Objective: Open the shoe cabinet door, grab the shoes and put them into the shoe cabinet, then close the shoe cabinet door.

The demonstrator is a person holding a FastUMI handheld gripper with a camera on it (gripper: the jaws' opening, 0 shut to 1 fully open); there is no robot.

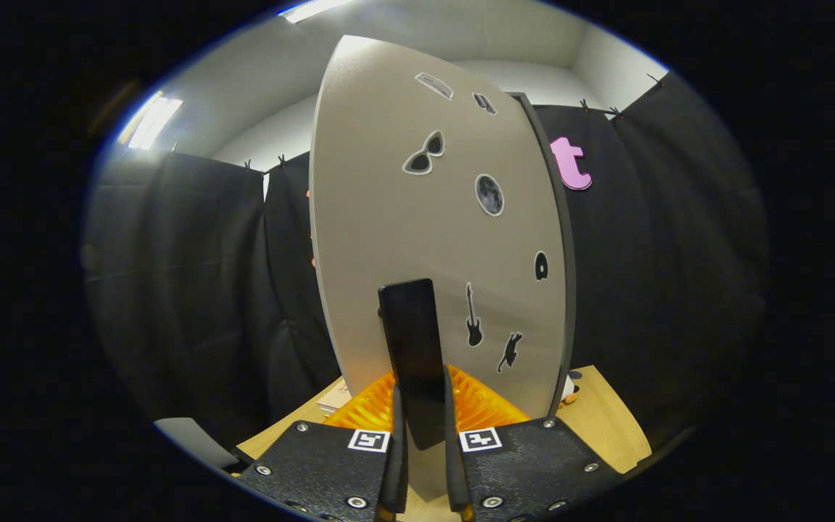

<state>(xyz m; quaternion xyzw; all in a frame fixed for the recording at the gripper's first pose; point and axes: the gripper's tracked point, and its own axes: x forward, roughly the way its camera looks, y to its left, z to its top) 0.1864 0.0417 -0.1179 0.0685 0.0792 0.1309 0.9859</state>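
Light wooden tabletop (609, 424) carries the grey shoe cabinet (417, 239) at 12 o'clock, with papers (335, 397) at its base at 10 o'clock.

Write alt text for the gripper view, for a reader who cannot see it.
The gripper is shut on the dark vertical handle of a pale grey shoe cabinet door, one finger on each side of it. The door bears small stickers: sunglasses, a moon, a guitar, a cat. A light wooden tabletop lies below, black cloth walls behind.

Jaws clamped on door handle (417, 359)
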